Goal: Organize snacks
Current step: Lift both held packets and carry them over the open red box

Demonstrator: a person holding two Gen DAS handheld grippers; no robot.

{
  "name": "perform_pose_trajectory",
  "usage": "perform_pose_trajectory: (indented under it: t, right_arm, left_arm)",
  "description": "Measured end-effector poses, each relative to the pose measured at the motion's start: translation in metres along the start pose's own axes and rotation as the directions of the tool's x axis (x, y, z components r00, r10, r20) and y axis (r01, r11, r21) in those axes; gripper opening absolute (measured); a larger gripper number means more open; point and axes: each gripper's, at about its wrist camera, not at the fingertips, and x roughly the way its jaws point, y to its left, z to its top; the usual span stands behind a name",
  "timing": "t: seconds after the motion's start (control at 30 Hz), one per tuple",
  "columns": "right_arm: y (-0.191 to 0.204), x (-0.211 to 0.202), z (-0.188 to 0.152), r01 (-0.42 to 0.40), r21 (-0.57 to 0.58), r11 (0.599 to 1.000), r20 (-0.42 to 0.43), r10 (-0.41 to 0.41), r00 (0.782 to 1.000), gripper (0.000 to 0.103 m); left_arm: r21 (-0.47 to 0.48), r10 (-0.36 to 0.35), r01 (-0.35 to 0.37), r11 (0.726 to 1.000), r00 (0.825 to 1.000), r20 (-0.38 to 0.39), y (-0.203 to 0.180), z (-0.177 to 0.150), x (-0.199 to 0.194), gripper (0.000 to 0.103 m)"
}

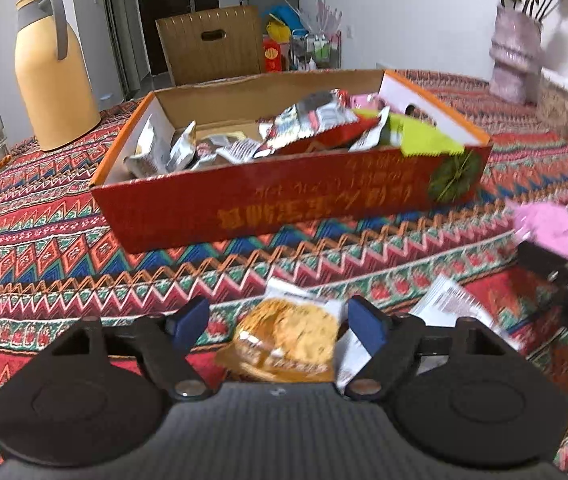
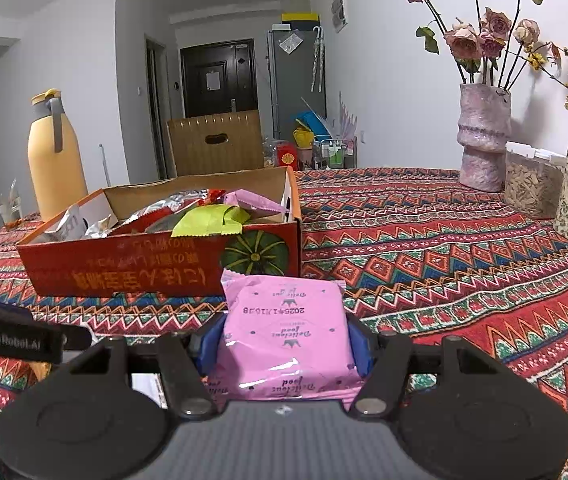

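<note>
In the left wrist view, the red cardboard box [image 1: 284,196] holds a heap of snack packets [image 1: 312,120]; the left gripper [image 1: 279,326] stands wide apart over an orange cracker packet [image 1: 284,344] lying on the tablecloth [image 1: 63,240]. In the right wrist view, the right gripper [image 2: 286,344] clamps a pink snack packet [image 2: 284,332] in front of the box, which holds a green packet [image 2: 207,220] among the others.

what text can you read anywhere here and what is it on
"Delicious food", upside down, repeated on the pink snack packet
"2025", then characters I cannot make out, upside down on the same packet
"GenRobot.AI" on the black strap at left in the right wrist view
Gold characters on the red box: upside down, too blurred to read
Orange snack packet: print too blurred
</note>
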Motion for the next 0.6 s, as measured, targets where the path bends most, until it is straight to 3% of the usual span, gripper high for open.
perform_pose_trajectory:
  t: [0.03,0.07,0.4,0.6]
  right_arm:
    - [0.000,-0.001,-0.001,0.000,0.001,1.000,0.000,0.000,1.000,0.061]
    - [0.000,-0.002,-0.001,0.001,0.001,1.000,-0.001,-0.001,1.000,0.061]
    - [0.001,-0.009,-0.004,0.003,-0.007,1.000,0.003,-0.003,1.000,0.061]
    - [0.001,-0.016,0.001,0.005,-0.007,1.000,0.030,-0.005,1.000,0.061]
  left_arm:
    - [0.005,-0.009,0.009,1.000,1.000,-0.010,0.001,-0.001,0.002,0.055]
    - [0.005,-0.020,0.020,1.000,1.000,-0.021,0.002,-0.002,0.003,0.050]
    - [-0.020,-0.041,0.041,0.999,0.999,0.011,0.007,-0.004,-0.005,0.048]
    - [-0.029,-0.052,0.054,0.998,0.996,0.075,0.010,0.003,-0.024,0.048]
